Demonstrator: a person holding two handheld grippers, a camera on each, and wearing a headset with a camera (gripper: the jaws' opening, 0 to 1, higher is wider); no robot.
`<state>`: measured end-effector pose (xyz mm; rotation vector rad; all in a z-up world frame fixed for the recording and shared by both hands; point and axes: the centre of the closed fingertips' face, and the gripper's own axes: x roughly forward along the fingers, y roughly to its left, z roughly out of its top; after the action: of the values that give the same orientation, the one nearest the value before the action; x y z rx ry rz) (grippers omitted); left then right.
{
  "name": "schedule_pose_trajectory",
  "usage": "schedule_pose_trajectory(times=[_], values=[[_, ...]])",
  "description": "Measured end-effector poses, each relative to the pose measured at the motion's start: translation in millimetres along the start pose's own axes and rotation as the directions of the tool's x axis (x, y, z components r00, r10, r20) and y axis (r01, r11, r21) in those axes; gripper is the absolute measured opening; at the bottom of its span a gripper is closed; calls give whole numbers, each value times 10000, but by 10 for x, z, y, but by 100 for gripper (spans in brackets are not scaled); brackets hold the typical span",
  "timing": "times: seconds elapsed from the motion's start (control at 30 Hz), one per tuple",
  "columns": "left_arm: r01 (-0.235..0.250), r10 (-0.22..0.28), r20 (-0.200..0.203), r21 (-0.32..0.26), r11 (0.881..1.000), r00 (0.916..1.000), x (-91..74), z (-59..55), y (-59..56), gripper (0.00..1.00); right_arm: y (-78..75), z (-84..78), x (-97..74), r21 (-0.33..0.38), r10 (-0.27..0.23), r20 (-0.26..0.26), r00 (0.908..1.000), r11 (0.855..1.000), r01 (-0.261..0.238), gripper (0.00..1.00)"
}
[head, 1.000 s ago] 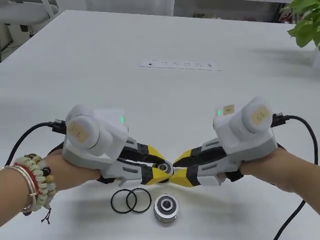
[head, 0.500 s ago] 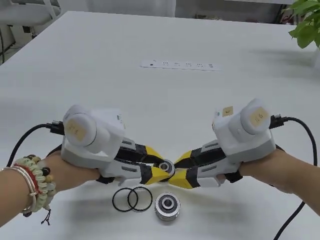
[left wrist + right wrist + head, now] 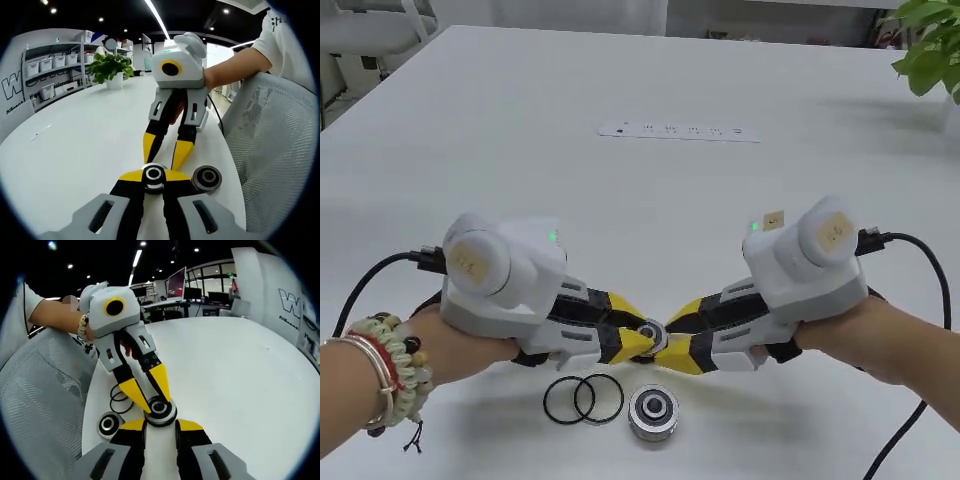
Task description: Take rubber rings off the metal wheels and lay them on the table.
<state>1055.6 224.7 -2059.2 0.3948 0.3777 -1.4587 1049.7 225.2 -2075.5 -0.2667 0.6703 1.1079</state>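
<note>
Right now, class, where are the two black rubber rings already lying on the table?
In the head view, the two overlapping rubber rings lie flat on the table near its front edge, just left of the loose metal wheel.

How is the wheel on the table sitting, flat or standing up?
Flat: the wheel rests on one face, its hole facing up.

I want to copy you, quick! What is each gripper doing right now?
Left gripper: shut on the metal wheel.
Right gripper: tips at that same wheel, but whether it grips cannot be told.
</note>
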Motion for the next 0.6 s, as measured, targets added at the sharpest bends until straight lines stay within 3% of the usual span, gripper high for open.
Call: schedule_pose_trajectory(times=[0.6], values=[[-78,78,89,32,10000,9999,-1,-1,-2,7,8,-4,-1,-527,44,-57,10000,9986,-47,16]])
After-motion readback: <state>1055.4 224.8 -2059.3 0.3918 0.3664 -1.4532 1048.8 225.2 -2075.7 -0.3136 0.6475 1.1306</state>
